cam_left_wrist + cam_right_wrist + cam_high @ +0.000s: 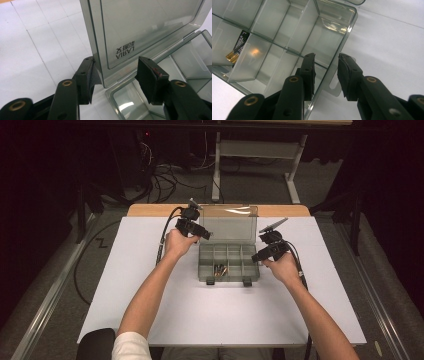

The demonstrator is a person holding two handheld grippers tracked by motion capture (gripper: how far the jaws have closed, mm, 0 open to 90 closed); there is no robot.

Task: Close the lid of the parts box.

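**Organizer box open, lid edge between my left jaws**

I read the work as handling the lid of the compartment box (228,262), which sits at mid-table with its lid (229,224) standing upright at the 12 o'clock side. A few batteries (220,269) lie in one near compartment; the other cells look bare, though the high view is too small for me to be sure. So either the opening is done or the closing is about to begin; I judge the lid move is the step in hand.

My left gripper (116,75) straddles the lid's lower corner, one jaw on each face. One pad lies against the edge, the other stands clear, so it is not clamped yet. My right gripper (325,72) straddles the box's side wall at its 3 o'clock end, above the tab slot; I cannot tell whether the pads press on it.

The box is smoky, translucent hard plastic with thin dividers, rounded corners and glossy reflections. The lid has a raised rectangular panel and printed lettering. The table (150,310) is matte white.
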